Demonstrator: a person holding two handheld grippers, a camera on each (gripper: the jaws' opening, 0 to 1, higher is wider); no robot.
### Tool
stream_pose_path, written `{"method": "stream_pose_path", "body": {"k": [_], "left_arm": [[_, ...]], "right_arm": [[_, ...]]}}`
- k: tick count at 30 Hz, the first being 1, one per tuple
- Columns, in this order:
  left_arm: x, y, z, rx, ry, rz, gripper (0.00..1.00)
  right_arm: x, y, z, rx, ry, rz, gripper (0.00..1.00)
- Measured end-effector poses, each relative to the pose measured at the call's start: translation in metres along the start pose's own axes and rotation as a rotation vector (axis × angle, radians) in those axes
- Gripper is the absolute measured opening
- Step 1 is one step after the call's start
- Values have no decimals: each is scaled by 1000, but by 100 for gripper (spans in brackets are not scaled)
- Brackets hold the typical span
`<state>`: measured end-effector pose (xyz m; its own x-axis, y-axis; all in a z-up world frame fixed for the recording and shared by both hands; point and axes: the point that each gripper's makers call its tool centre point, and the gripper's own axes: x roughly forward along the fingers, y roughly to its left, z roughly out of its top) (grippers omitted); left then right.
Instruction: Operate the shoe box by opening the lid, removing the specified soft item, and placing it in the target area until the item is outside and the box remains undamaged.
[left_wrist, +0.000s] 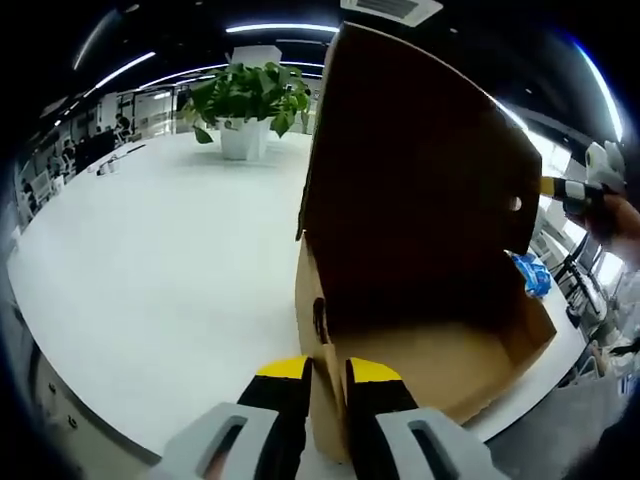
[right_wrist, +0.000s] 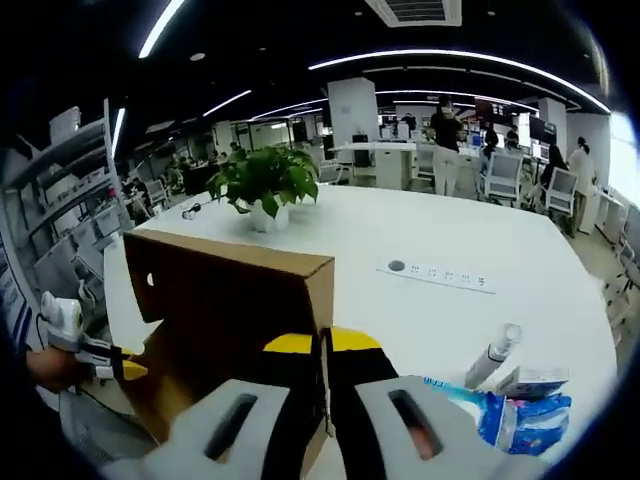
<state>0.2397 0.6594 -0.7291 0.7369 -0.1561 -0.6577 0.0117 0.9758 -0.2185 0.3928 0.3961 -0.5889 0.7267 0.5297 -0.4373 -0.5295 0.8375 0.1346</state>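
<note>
**Both claws pinching cardboard panels of the opened shoe box: risks at the lid stage**

Left gripper view: the left claw (left_wrist: 328, 375) is clenched on the near corner wall of the shoe box (left_wrist: 430, 350), which stands on the white desk (left_wrist: 160, 270). The lid (left_wrist: 420, 170) is raised nearly upright. The interior that can be seen looks bare; the soft item cannot be made out in it. Right gripper view: the right claw (right_wrist: 327, 350) is clenched on the edge of a cardboard panel (right_wrist: 235, 290), probably the raised lid. A blue packet (right_wrist: 525, 420), a small carton (right_wrist: 535, 380) and a tube (right_wrist: 495, 355) lie on the desk just beside the box; a potted plant (right_wrist: 265, 185) stands well apart.

Likely hazards, as judged from this pose: two claws pulling opposite panels could tear the hinge fold or crease the thin wall; pushing the lid further back could tip the light box; a clamped wall may buckle under excess squeeze; a released lid may fall shut.
</note>
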Motion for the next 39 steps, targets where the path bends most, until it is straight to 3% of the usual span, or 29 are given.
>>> {"method": "stream_pose_path", "body": {"k": [7,19,28,39], "left_arm": [[4,3,2,-52,5,-1,13],[15,6,7,-133,7,14,13],[20,9,10,-171,0,21,13],[34,9,23,-198,-16,-17,14]], "right_arm": [[-21,10,-13,36,-31,-17,1],[-39,19,-33,77,-60,-44,2],[-45,23,-46,86,-82,-60,2],[-42,20,-76,117,-43,-83,2]]}}
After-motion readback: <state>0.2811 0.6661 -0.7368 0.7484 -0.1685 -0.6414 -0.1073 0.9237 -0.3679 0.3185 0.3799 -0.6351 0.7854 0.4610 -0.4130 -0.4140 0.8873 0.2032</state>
